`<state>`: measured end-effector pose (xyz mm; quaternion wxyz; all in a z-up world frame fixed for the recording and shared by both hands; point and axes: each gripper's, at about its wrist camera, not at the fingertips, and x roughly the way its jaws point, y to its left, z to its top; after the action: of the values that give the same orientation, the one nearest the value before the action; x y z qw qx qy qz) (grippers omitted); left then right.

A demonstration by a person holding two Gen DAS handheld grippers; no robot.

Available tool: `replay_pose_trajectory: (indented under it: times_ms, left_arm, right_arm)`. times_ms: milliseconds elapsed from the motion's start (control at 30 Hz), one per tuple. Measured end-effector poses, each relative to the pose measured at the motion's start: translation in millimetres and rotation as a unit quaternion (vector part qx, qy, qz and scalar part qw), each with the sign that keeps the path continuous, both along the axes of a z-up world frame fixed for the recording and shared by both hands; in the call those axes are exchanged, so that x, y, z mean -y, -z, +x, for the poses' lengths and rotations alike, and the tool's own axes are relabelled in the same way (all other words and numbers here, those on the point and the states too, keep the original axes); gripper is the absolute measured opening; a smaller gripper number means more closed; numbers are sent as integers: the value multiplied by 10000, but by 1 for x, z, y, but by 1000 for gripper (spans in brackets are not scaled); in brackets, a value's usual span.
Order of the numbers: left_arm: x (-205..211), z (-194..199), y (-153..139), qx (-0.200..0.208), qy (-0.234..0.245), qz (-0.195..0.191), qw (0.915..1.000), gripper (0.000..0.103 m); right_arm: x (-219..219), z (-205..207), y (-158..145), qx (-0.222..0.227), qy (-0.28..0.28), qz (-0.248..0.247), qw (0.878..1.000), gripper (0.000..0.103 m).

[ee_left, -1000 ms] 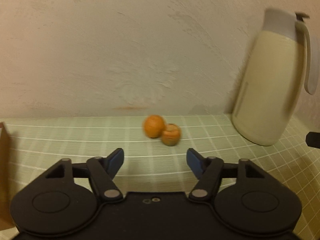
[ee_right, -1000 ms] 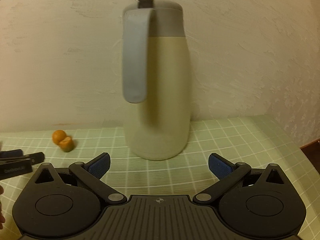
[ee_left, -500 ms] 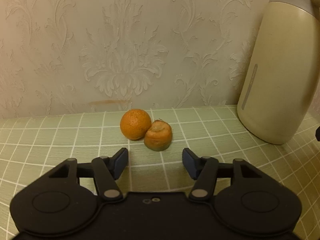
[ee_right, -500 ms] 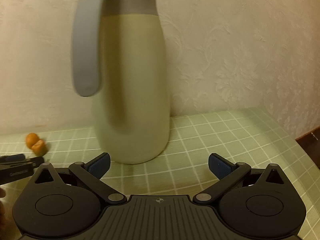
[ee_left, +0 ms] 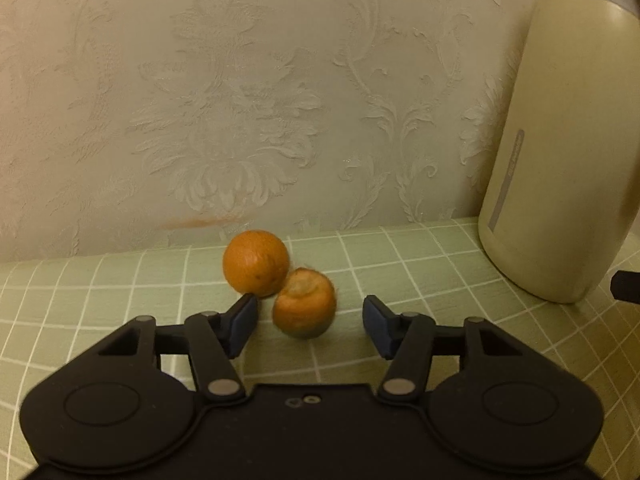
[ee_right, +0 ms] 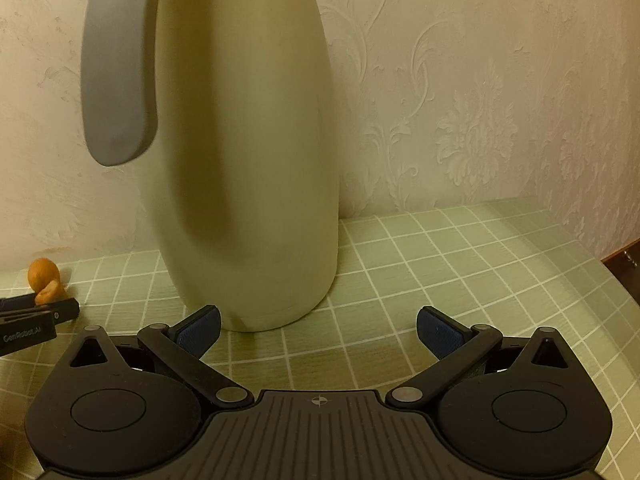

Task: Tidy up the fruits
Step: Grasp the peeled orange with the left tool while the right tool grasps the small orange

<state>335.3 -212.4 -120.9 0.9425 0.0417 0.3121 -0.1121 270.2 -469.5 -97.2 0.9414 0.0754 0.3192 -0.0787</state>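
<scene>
left gripper (ee_left: pixel 308 322): jaws part open, straddling front orange (ee_left: pixel 305 304), pads clear, nothing gripped | fruit: second orange (ee_left: pixel 256 263) touching it, at table (ee_left: pixel 100 280) back edge by wall | right gripper (ee_right: pixel 318 330): wide open, empty, facing jug (ee_right: pixel 248 160)

Over the last second my left gripper (ee_left: pixel 308 322) has come down toward the peeled orange (ee_left: pixel 305 304), which now sits between my jaws, and they have narrowed. My right gripper (ee_right: pixel 318 330) has closed in on the thermos jug (ee_right: pixel 248 152), jaws wide.
</scene>
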Motion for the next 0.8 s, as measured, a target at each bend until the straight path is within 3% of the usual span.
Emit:
replay_pose_trajectory:
  times_ms: [67,167,567,800]
  left_arm:
    - [1,-1,0,24,8,71,10000,48]
    - [5,-9,-1,97,63,136,9998,22]
    - [-15,-42,-12,171,29,44,9998,22]
    - [-37,-71,-23,157,-68,145,9997,22]
  right_arm:
    - [0,1,1,-29,-14,1,10000,103]
    - [0,2,1,-58,-17,26,10000,103]
    - [-10,1,-4,-98,-115,170,9997,103]
    - [-39,0,-8,-101,-482,160,9987,103]
